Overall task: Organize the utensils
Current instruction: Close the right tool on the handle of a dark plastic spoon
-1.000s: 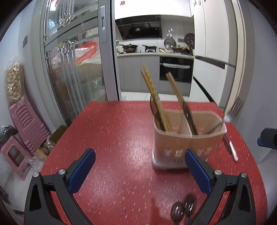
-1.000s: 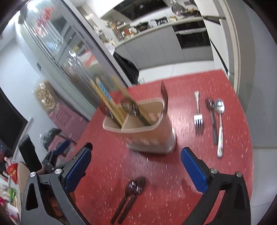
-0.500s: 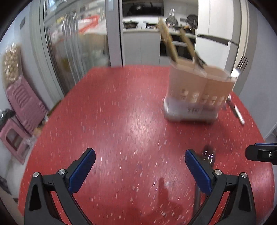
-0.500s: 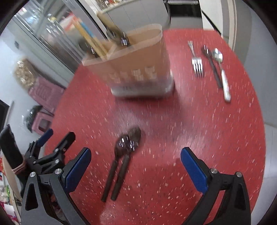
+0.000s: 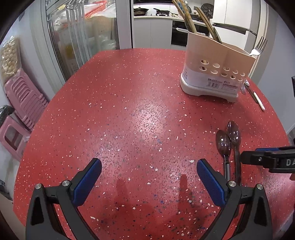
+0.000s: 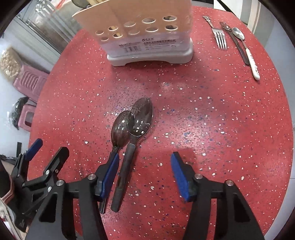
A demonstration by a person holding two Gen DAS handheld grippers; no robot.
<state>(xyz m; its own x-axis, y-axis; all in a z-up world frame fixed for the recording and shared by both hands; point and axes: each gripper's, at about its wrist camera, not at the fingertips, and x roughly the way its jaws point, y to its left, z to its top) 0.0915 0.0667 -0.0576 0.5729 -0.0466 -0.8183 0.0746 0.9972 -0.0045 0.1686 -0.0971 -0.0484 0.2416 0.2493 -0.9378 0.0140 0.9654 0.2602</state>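
At the far side of the red table [image 5: 129, 110] stands a pale utensil holder [image 5: 217, 68] with round holes in its wall. Long wooden chopsticks [image 5: 186, 16] lean out of its top, and a metal fork [image 5: 258, 47] pokes up from its right end. Beside the holder, near the table's right edge, lie another fork [image 6: 220, 39], a dark-handled spoon [image 6: 235, 41] and a white-handled spoon [image 6: 248, 53], close together. Two dark spoons [image 6: 132, 125] lie side by side in the middle, their bowls overlapping. The right gripper [image 6: 144, 173] is low over their handles; its jaws have just been closing but do not press anything yet, with one handle between the fingers and the other under the left finger. The left gripper [image 5: 148, 177] is spread wide with nothing in it, over bare table. The left half of the table has lots of free room
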